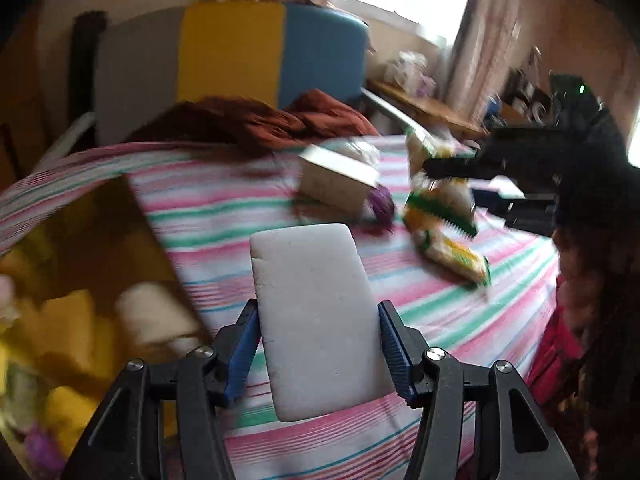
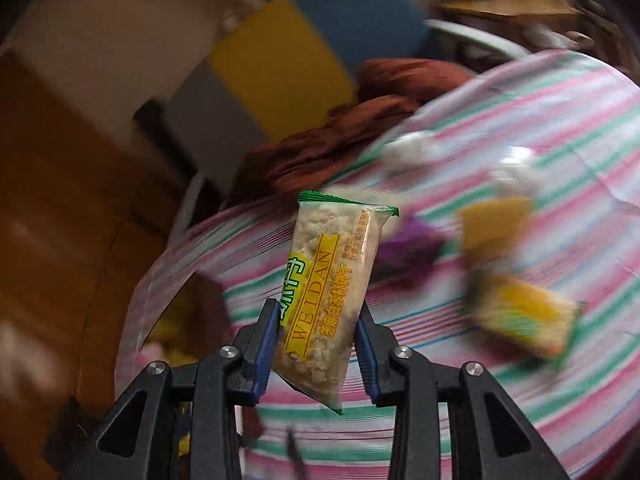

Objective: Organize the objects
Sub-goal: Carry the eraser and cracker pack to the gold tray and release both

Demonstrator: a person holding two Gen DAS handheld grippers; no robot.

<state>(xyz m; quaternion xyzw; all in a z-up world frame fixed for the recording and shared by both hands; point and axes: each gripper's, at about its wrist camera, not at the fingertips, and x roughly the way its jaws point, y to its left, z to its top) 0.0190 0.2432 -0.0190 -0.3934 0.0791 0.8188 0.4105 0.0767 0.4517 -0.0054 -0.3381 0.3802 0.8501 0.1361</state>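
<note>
Grippers both loaded above the striped bedsheet [image 1: 248,208]: left gripper [image 1: 318,334] clamps a stiff white block [image 1: 316,320]; right gripper [image 2: 316,340] pinches a light, crinkly, crushable snack packet [image 2: 328,292] across its middle.

Snack packet [image 2: 326,300] is showing "WEIDAN" in brown capitals on its yellow band; green and yellow Chinese characters are running beside it, too small to read. No other text is reading clearly.
</note>
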